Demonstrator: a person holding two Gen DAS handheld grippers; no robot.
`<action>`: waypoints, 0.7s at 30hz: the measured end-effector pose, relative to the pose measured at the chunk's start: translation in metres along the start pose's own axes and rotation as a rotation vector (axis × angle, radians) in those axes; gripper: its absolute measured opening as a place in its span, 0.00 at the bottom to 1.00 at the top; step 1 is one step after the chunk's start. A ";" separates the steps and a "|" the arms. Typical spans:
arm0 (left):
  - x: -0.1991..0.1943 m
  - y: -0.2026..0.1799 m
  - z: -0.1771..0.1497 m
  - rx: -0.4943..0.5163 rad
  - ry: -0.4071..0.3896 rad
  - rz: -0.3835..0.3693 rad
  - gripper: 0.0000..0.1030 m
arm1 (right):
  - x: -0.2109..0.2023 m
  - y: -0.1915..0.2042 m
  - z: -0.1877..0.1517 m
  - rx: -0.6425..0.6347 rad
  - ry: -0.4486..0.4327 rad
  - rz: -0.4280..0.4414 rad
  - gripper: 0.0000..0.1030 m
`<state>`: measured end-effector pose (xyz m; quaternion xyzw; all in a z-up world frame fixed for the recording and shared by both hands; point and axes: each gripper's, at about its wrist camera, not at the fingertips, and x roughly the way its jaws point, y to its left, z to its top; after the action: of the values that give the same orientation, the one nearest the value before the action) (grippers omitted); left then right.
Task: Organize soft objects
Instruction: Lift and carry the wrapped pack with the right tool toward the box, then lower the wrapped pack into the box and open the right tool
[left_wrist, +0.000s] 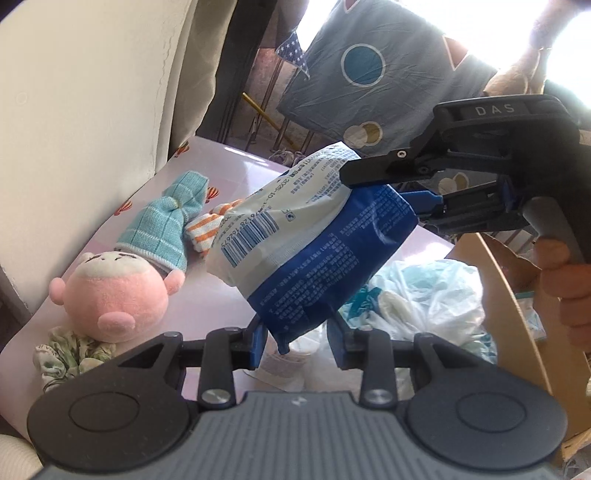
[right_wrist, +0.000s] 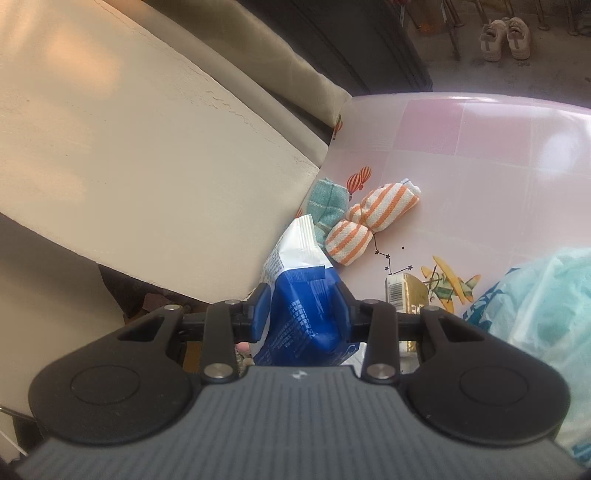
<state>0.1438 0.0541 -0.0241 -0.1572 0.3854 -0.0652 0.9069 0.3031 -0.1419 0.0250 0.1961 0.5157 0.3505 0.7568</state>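
A soft blue and white pack (left_wrist: 306, 251) hangs in the air above the pink table (left_wrist: 229, 295). My left gripper (left_wrist: 297, 341) is closed on its lower blue corner. My right gripper (left_wrist: 388, 188) grips its upper end from the right; in the right wrist view the pack (right_wrist: 303, 310) fills the space between that gripper's (right_wrist: 301, 314) fingers. On the table lie a pink plush doll (left_wrist: 110, 295), a teal knitted cloth (left_wrist: 166, 225), an orange striped cloth (right_wrist: 369, 218) and a green floral scrunchie (left_wrist: 66, 358).
A cream sofa back (left_wrist: 92, 110) borders the table on the left. A white plastic bag with teal contents (left_wrist: 417, 295) and a cardboard box edge (left_wrist: 509, 302) lie to the right. A small gold packet (right_wrist: 404, 291) rests on the table.
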 end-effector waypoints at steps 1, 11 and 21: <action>-0.006 -0.007 0.000 0.014 -0.009 -0.010 0.34 | -0.011 0.002 -0.003 -0.001 -0.018 0.002 0.34; -0.039 -0.107 -0.002 0.231 -0.065 -0.183 0.35 | -0.170 -0.026 -0.060 0.096 -0.268 0.012 0.34; -0.009 -0.238 -0.032 0.417 0.037 -0.387 0.35 | -0.314 -0.127 -0.133 0.295 -0.466 -0.050 0.34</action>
<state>0.1154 -0.1752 0.0405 -0.0365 0.3428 -0.3180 0.8832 0.1531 -0.4667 0.0917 0.3668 0.3777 0.1983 0.8267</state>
